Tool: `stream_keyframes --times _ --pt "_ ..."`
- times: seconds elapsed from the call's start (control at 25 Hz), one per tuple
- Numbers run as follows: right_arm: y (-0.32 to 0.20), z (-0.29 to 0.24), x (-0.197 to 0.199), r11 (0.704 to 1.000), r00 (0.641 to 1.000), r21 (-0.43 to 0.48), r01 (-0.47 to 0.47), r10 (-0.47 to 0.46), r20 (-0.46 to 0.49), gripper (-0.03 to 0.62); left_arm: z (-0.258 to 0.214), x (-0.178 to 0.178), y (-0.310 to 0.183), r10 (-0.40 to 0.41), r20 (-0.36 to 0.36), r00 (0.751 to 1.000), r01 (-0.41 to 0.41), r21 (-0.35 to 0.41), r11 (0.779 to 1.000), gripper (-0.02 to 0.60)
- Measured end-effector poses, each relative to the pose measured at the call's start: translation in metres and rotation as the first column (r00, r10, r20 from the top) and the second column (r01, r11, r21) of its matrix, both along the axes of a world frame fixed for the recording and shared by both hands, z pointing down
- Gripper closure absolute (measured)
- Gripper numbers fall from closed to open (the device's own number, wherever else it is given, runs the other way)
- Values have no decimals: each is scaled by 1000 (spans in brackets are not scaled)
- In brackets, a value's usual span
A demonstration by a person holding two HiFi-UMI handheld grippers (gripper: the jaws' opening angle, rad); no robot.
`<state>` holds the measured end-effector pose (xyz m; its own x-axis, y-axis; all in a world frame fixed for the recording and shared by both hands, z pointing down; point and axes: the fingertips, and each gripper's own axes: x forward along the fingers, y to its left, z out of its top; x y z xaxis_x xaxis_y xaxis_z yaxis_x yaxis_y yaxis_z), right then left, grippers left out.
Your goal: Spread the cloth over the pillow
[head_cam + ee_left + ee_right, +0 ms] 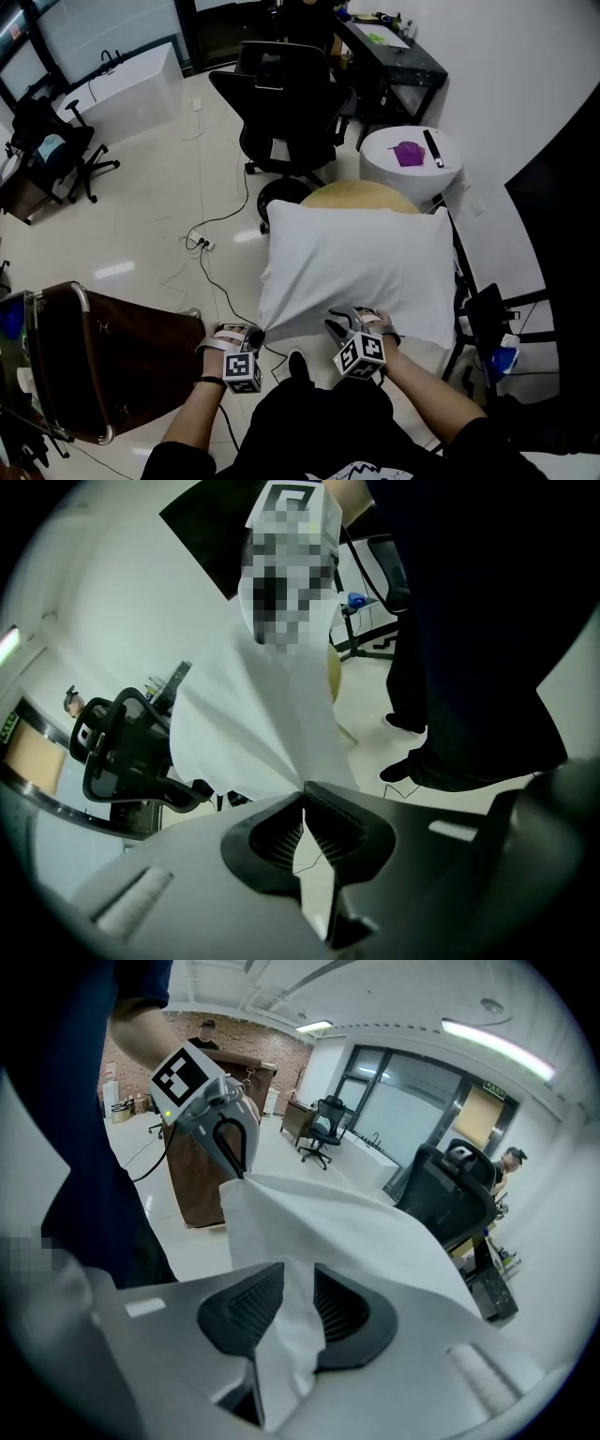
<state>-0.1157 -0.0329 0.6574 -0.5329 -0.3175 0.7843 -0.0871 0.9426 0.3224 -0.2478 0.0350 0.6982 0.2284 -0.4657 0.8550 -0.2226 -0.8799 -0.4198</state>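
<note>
Low in the head view's centre, both tongs bite the near edge of the white rectangular fabric cloth [356, 262]. The left tongs [255, 335] [305, 797] are pressed together on its lower-left corner. The right tongs [342, 323] [289, 1299] pinch a bunched fold midway along that edge.

From them the cloth stretches toward the upper frame, long axis running left to right, over a round tan wooden table [361, 195]. Its puffy shape suggests the pillow underneath, though no pillow shows separately. The lower-right corner lies free, nearer the right tongs, so evening out that side looks like the next concern.

A black office chair [281, 103] and a small white round table [398, 173] stand beyond, with a brown leather chair [103, 361] at lower left. None of them blocks the way.
</note>
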Motion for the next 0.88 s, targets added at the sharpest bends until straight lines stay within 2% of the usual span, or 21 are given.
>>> stream_keyframes --times 0.24,0.36,0.52,0.64,0.76,0.88 --pt "0 5 0 999 1000 -42 10 -9 15 480 21 7 -7 -42 -3 999 42 -81 996 581" --pt "-5 -6 0 999 998 -31 43 -42 43 480 28 5 -14 -69 -7 998 68 -102 992 580" --pt "-13 -24 0 994 991 -3 105 -104 88 480 20 1 -14 -135 -18 991 130 -176 976 554" --pt "-20 -43 2 990 980 20 141 -142 142 480 11 -5 -11 -171 6 985 168 -216 962 523" --pt "-24 -59 3 983 966 40 179 -184 181 480 -4 -17 -10 -228 21 974 227 -218 949 500" --pt "-29 -71 2 983 957 35 182 -185 222 480 -29 -32 -18 -297 0 955 292 -184 938 500"
